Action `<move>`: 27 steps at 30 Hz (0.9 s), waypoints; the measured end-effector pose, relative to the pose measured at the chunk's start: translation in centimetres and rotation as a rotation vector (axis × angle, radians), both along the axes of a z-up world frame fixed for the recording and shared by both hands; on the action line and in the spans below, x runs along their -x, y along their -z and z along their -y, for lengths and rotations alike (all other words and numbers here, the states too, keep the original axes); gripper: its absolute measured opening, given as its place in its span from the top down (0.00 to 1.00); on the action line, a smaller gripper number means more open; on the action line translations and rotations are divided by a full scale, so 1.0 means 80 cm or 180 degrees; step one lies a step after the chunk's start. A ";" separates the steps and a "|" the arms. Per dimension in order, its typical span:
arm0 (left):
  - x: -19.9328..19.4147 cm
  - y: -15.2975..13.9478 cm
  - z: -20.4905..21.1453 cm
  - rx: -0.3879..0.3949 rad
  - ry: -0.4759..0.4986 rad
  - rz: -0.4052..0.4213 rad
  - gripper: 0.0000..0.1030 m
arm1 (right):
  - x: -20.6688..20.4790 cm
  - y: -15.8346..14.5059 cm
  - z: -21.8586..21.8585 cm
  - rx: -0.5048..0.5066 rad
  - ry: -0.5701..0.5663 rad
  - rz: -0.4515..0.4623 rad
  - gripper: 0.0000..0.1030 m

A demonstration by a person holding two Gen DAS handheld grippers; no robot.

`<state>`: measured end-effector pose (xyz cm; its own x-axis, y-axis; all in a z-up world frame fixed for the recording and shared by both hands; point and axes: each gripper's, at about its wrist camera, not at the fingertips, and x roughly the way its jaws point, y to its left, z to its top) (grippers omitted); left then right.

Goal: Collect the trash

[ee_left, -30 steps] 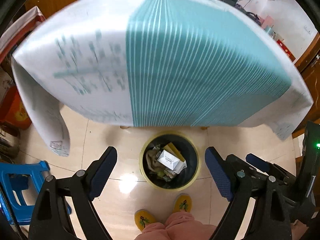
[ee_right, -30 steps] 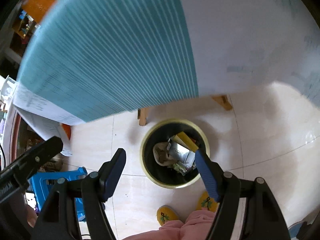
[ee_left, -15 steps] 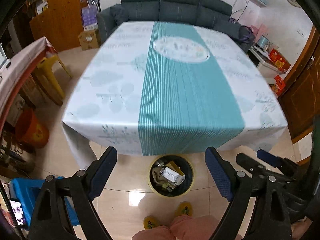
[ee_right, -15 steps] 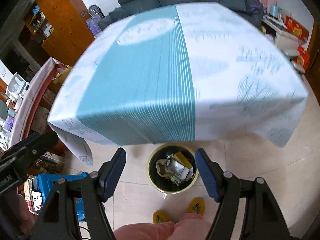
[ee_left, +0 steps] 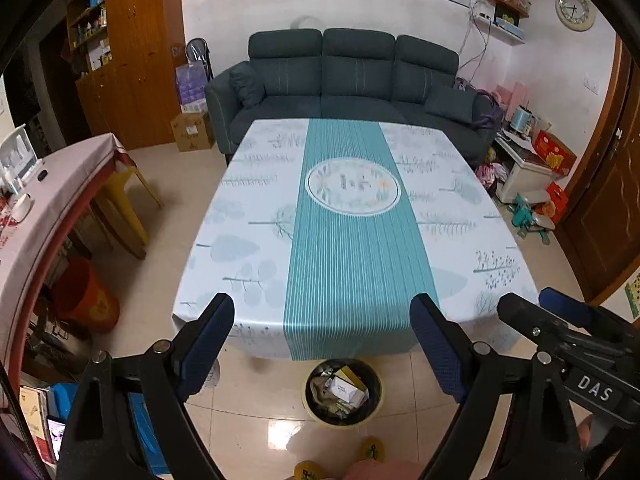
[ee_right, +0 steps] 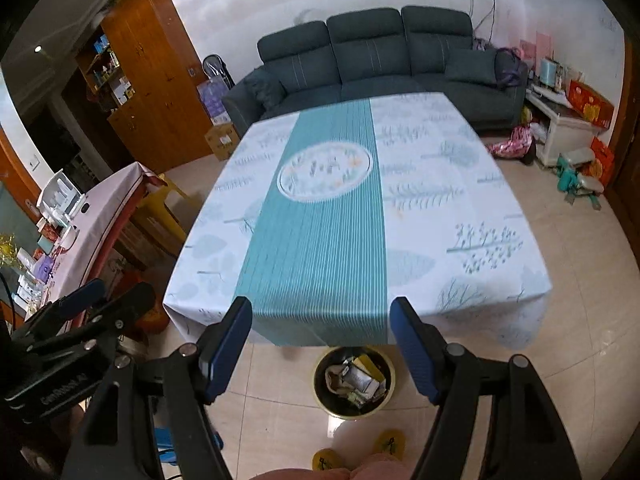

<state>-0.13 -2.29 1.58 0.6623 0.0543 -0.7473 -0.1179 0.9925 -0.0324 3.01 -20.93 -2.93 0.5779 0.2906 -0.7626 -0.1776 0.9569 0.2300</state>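
Claws — left claw (ee_left: 322,344), right claw (ee_right: 320,346) — spread wide, empty, wall clock (ee_left: 575,10) only in left view.

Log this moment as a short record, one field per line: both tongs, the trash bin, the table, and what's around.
left tongs: open, holding nothing
right tongs: open, holding nothing
trash bin: on the floor at the table's near edge, holding paper and packaging
table: white and teal tablecloth, no loose trash visible on it
sofa: dark, beyond the table's far end
side table: on the left, small items on it
person's slippers: yellow, on the floor near the bin
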 end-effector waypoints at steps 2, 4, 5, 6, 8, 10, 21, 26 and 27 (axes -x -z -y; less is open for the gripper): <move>0.000 -0.008 0.002 0.0012 -0.0022 0.0004 0.14 | 0.000 -0.013 0.000 0.0035 -0.0032 0.0045 0.30; -0.001 -0.012 0.004 0.0025 -0.0043 -0.0002 0.14 | -0.001 -0.019 -0.002 0.0052 -0.0052 0.0071 0.30; -0.001 -0.014 0.006 0.0009 -0.0046 -0.0004 0.14 | -0.001 -0.023 -0.002 0.0068 -0.0060 0.0089 0.30; -0.001 -0.014 0.007 -0.0005 -0.0049 -0.0004 0.14 | -0.002 -0.025 -0.003 0.0078 -0.0066 0.0100 0.30; -0.003 -0.016 0.012 -0.0023 -0.0043 -0.0006 0.14 | -0.004 -0.029 -0.003 0.0099 -0.0089 0.0118 0.30; -0.004 -0.017 0.016 -0.0039 -0.0055 -0.0012 0.15 | -0.005 -0.034 -0.004 0.0111 -0.0129 0.0121 0.30; -0.016 -0.010 0.024 -0.0045 -0.0141 -0.0087 0.15 | -0.016 -0.035 0.000 0.0159 -0.0217 0.0147 0.30; -0.018 -0.009 0.024 -0.0052 -0.0132 -0.0092 0.15 | -0.022 -0.035 0.004 0.0163 -0.0224 0.0152 0.30; -0.018 -0.009 0.024 -0.0055 -0.0132 -0.0089 0.15 | -0.023 -0.034 0.005 0.0161 -0.0221 0.0146 0.30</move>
<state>1.30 -4.18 2.31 0.6381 0.0941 -0.7641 -0.1594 0.9871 -0.0116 4.84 -21.34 -0.21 0.5923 0.2930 -0.7506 -0.2531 0.9520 0.1718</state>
